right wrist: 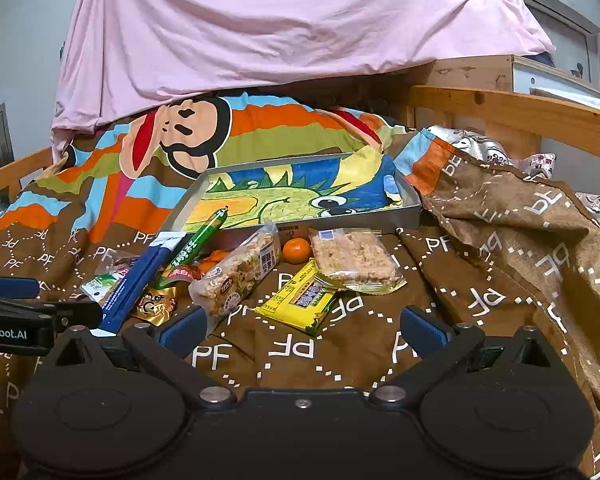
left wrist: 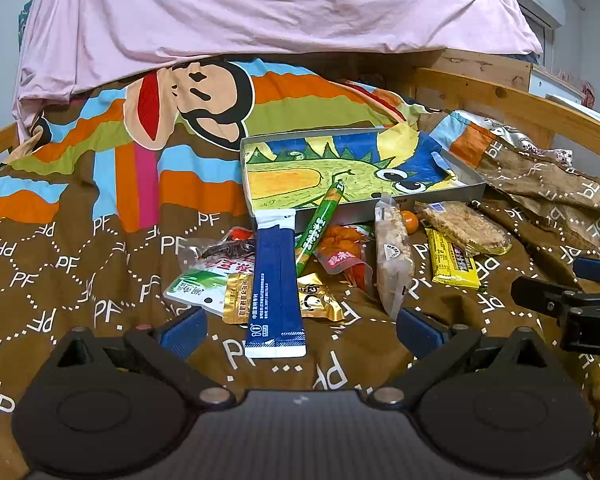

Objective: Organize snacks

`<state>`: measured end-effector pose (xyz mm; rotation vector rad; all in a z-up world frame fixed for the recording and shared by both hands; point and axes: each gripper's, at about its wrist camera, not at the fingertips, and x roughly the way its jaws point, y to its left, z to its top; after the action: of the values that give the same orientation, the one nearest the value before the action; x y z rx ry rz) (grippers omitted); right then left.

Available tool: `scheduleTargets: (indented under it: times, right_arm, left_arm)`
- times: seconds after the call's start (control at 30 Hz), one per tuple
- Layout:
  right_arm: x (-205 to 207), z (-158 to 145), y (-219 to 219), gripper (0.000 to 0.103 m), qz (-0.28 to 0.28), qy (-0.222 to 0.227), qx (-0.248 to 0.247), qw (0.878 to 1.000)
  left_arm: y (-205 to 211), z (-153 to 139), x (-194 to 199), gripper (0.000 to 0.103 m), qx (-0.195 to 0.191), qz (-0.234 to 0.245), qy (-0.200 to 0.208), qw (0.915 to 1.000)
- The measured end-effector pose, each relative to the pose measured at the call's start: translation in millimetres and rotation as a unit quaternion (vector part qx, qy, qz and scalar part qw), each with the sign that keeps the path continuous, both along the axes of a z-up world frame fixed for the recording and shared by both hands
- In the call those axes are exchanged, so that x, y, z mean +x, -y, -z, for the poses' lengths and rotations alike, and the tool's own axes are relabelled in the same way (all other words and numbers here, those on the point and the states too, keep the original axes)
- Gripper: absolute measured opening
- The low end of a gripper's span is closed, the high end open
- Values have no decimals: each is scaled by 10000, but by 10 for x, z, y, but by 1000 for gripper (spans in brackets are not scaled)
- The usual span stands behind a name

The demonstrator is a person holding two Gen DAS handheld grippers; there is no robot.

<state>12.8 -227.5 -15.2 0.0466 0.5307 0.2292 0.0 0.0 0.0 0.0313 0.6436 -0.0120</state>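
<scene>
Brown quilt [left wrist: 80, 280] on wooden bed [right wrist: 500, 108], pink sheet [left wrist: 260, 8] behind; both grippers [left wrist: 296, 332] [right wrist: 300, 330] spread wide, empty.

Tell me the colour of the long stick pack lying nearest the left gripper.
Dark blue with white ends; left wrist view.

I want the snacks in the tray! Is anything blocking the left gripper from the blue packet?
Nothing visible. The left gripper, jaws open, faces the blue packet across bare blanket. The tray sits behind the pile.
</scene>
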Motion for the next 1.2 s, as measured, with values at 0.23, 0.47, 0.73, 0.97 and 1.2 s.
scheduleTargets:
  times: [0.23, 0.47, 0.73, 0.97, 1.2]
  right_arm:
    - [7, 0, -7, 102, 2, -9, -8, 10000]
    - [4, -3, 7, 102, -3, -7, -3, 10000]
    - [5, 2, -1, 102, 0, -10, -4, 10000]
    - [4, -5, -4, 102, 3, -11, -5, 10000]
    - [8, 0, -9, 102, 5, -10, -3, 10000]
  left_arm:
    - [0, -1, -3, 103, -1, -6, -3, 10000]
    - [2, 0, -5, 103, -1, -7, -4, 10000]
    - [1, 0, -4, 103, -5, -9, -9, 10000]
    - [0, 0, -3, 103, -9, -9, -13, 10000]
    - [-11, 27, 15, 103, -12, -5, -14, 10000]
